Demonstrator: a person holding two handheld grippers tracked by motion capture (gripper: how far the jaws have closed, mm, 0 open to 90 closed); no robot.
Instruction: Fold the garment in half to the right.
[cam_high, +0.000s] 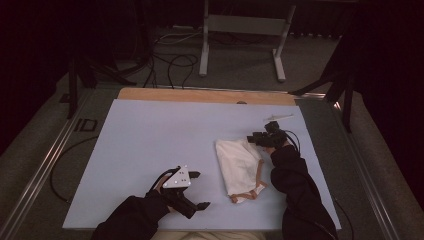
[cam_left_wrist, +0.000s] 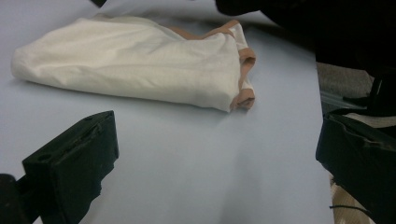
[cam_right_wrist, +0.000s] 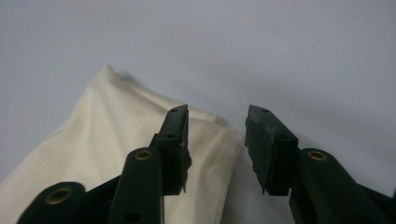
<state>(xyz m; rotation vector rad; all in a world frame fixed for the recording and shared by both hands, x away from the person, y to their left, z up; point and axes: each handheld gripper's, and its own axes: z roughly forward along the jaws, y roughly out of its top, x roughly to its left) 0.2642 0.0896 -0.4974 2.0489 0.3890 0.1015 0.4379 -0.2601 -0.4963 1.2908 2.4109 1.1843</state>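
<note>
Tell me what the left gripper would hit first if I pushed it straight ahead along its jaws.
Probably the folded white cloth: the left gripper, jaws open, faces it across bare blue table.

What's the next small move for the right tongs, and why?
Probably ease the right tongs forward and close on the cloth's far corner: the jaws stand open right over that edge, gripping nothing yet. The left tongs wait open, apart from the cloth.
</note>
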